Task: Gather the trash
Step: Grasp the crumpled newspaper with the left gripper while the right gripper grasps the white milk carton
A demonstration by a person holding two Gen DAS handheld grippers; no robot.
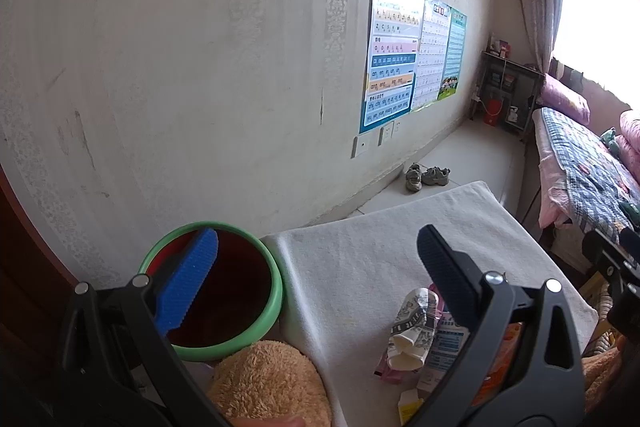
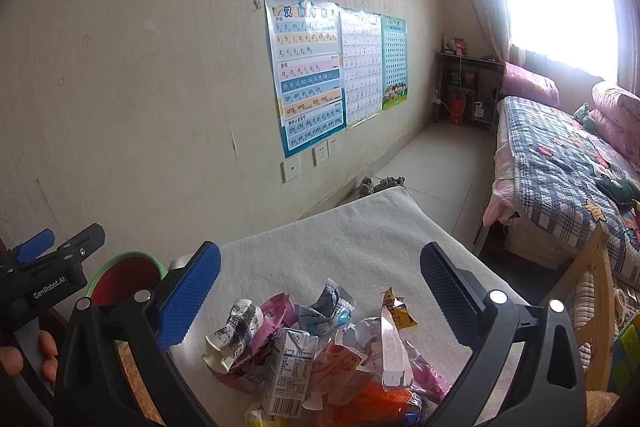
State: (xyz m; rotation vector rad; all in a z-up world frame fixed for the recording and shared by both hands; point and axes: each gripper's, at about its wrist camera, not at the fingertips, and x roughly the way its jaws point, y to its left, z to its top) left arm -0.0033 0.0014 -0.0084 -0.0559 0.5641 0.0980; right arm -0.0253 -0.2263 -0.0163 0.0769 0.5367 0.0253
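Note:
A pile of trash (image 2: 320,355) lies on the near end of a white padded table (image 2: 360,239): crushed paper cup (image 2: 234,327), small milk carton (image 2: 286,371), pink and orange wrappers. A green-rimmed red bin (image 1: 224,291) stands left of the table. My left gripper (image 1: 320,267) is open and empty, its left finger over the bin, its right finger above the crushed cup (image 1: 412,327). My right gripper (image 2: 320,275) is open and empty, held over the pile. The left gripper's body also shows at the left of the right wrist view (image 2: 48,267).
A tan fluffy cushion (image 1: 272,383) lies below the bin. The wall with posters (image 2: 312,75) runs along the left. A bed with a plaid quilt (image 2: 568,167) stands at the right, a wooden chair (image 2: 592,291) beside the table. Shoes (image 1: 426,175) sit on the floor beyond the table.

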